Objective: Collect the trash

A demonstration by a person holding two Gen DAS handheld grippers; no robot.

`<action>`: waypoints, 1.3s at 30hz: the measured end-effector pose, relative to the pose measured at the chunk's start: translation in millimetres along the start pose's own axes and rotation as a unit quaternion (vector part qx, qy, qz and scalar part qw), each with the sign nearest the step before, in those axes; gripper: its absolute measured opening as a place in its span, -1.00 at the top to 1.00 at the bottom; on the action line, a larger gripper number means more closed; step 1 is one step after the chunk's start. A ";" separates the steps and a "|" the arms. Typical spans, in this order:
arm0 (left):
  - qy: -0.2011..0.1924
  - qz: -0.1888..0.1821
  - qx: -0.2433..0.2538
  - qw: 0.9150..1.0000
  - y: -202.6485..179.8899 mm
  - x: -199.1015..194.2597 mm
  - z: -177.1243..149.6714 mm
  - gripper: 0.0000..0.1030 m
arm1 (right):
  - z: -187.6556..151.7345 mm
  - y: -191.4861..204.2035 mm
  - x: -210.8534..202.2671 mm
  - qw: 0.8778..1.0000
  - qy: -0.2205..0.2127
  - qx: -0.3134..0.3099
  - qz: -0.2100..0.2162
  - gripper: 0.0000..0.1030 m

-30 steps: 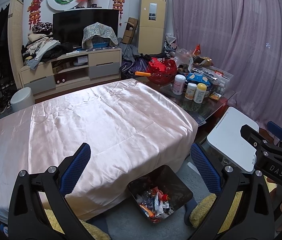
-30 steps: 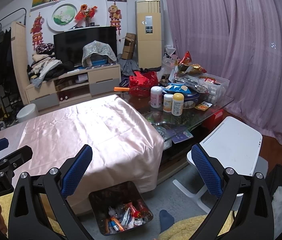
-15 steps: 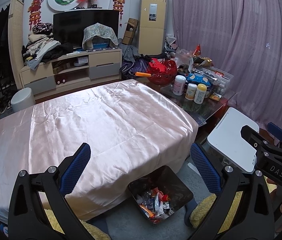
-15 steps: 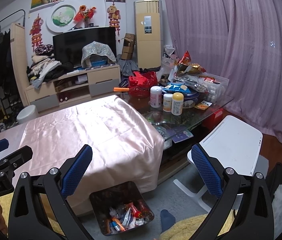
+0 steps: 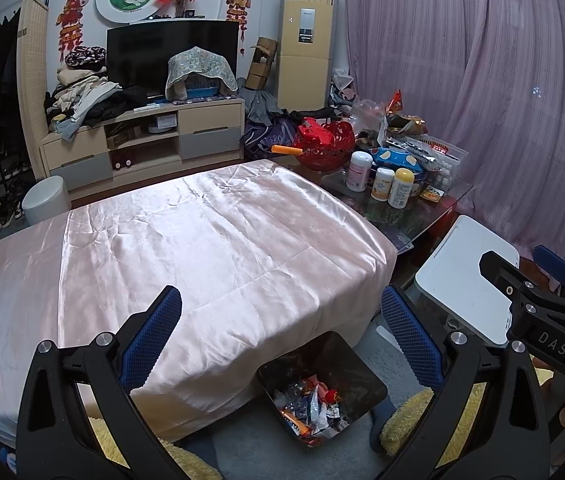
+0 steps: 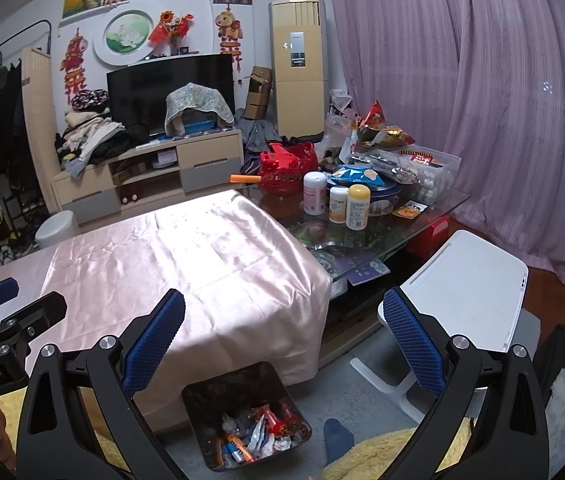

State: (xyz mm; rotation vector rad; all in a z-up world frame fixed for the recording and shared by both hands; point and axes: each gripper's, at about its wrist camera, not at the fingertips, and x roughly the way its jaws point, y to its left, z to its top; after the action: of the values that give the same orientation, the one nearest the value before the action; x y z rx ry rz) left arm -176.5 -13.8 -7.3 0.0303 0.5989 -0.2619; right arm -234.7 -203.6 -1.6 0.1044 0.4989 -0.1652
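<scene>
Trash bin (image 5: pixel 324 364) w/ wrappers on floor, below/btwn spread fingers (image 5: pixel 150 336)

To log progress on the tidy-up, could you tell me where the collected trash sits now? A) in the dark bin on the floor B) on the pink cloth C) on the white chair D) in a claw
A: wrappers lie inside the dark bin beside the draped table; both claws are open and hold nothing.

Tablecloth (image 5: pixel 202 248) glossy pale pink. Bin (image 5: pixel 356 368) dark, wrappers (image 5: pixel 310 400) red, orange, silver inside. Gripper pads (image 6: pixel 154 344) blue, dimpled, frames black. Curtain (image 6: pixel 482 100) mauve, vertically ribbed. Stool (image 6: pixel 470 284) white.
</scene>
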 end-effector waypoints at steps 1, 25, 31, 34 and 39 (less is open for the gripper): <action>0.000 0.000 0.000 1.000 0.2 -0.1 0.0 -0.84 | -0.1 0.0 -0.1 1.000 0.000 0.000 0.000 -0.93; 0.000 0.000 -0.003 1.000 -2.9 -0.2 1.4 -0.84 | -0.2 0.1 0.2 1.000 0.001 0.002 0.001 -0.93; 0.000 0.000 -0.003 1.000 -2.5 -0.4 1.2 -0.84 | -0.2 -0.3 0.0 1.000 0.000 0.002 0.001 -0.93; 0.001 0.000 -0.003 1.000 -2.7 -0.2 1.1 -0.84 | -0.9 0.7 0.0 1.000 0.000 0.003 0.000 -0.93; 0.000 0.000 -0.004 1.000 -3.8 -0.5 1.3 -0.84 | -0.6 -0.4 0.3 1.000 0.000 0.002 0.000 -0.93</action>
State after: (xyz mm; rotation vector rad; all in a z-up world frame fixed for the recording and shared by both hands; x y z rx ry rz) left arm -177.1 -17.5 -5.8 0.0234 0.6000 -0.2601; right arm -234.8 -204.0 -2.3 0.1094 0.4991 -0.1656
